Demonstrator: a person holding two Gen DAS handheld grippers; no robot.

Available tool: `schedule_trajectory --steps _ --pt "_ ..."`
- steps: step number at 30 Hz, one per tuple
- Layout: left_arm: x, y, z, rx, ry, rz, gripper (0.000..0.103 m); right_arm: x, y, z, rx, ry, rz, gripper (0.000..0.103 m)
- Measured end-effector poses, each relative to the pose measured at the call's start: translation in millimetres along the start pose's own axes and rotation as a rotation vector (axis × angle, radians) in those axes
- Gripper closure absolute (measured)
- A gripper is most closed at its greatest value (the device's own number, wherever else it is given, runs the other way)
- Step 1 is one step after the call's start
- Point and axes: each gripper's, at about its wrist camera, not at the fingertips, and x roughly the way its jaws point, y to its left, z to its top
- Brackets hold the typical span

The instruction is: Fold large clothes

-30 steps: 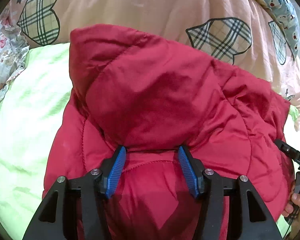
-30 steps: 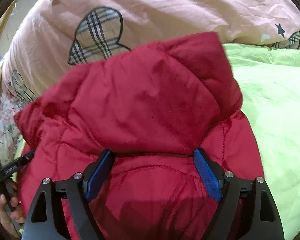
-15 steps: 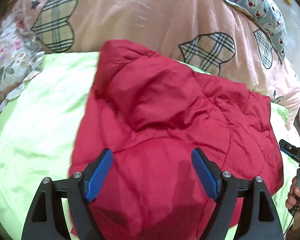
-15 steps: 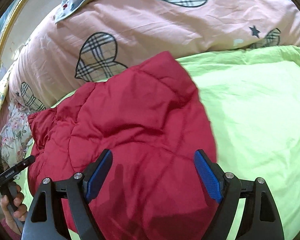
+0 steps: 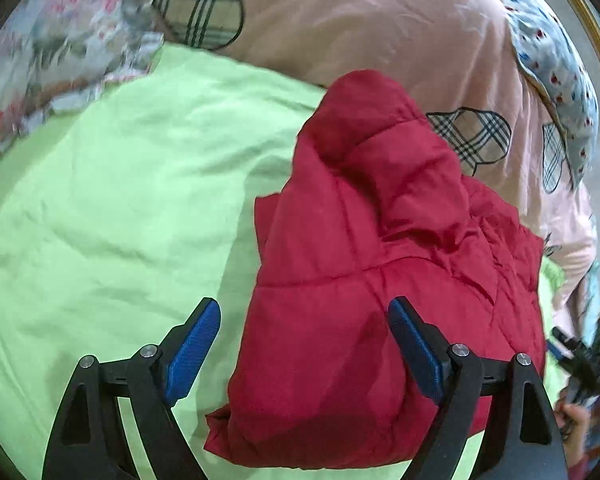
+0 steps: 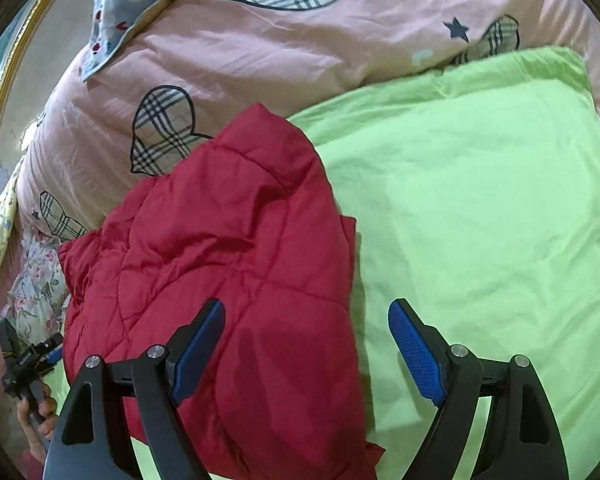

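A red quilted jacket (image 5: pixel 380 280) lies folded in a compact bundle on the green sheet (image 5: pixel 100 220), its hood end toward the pink duvet. It also shows in the right wrist view (image 6: pixel 228 260). My left gripper (image 5: pixel 304 344) is open and empty, held above the jacket's near left edge. My right gripper (image 6: pixel 306 348) is open and empty, above the jacket's near right edge. Neither touches the cloth.
A pink duvet (image 5: pixel 380 28) with plaid hearts is bunched at the far side of the bed; it shows in the right wrist view too (image 6: pixel 280 52). A floral cloth (image 5: pixel 60 40) lies at the far left. The green sheet (image 6: pixel 480 200) spreads beside the jacket.
Both grippers have pulled back and up from the jacket. The left opened wider from beside the hood. The views have swung outward, so more green sheet shows.
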Motion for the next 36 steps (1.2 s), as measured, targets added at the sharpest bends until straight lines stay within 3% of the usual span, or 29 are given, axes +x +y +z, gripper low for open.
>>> schedule_trajectory --steps 9,12,30,31,34,36 --pt "26.7 24.9 4.5 -0.101 0.063 -0.144 0.017 22.4 -13.6 -7.7 0.083 0.060 0.094 0.018" --pt "39.5 31.5 6.5 -0.131 0.094 -0.178 0.011 30.2 -14.9 -9.4 0.106 0.081 0.119 0.015" --pt "96.7 20.0 6.4 -0.213 0.146 -0.270 0.001 64.7 -8.3 -13.3 0.171 0.175 0.233 0.004" --pt "98.6 18.3 7.2 -0.205 0.147 -0.268 0.002 66.5 -5.6 -13.2 0.164 0.182 0.240 0.004" --pt "100.9 13.4 9.3 -0.170 0.143 -0.275 0.019 72.0 1.8 -14.6 0.148 0.205 0.256 0.007" --pt "98.4 9.3 10.7 -0.147 0.140 -0.274 0.030 72.6 7.9 -15.9 0.131 0.212 0.243 0.017"
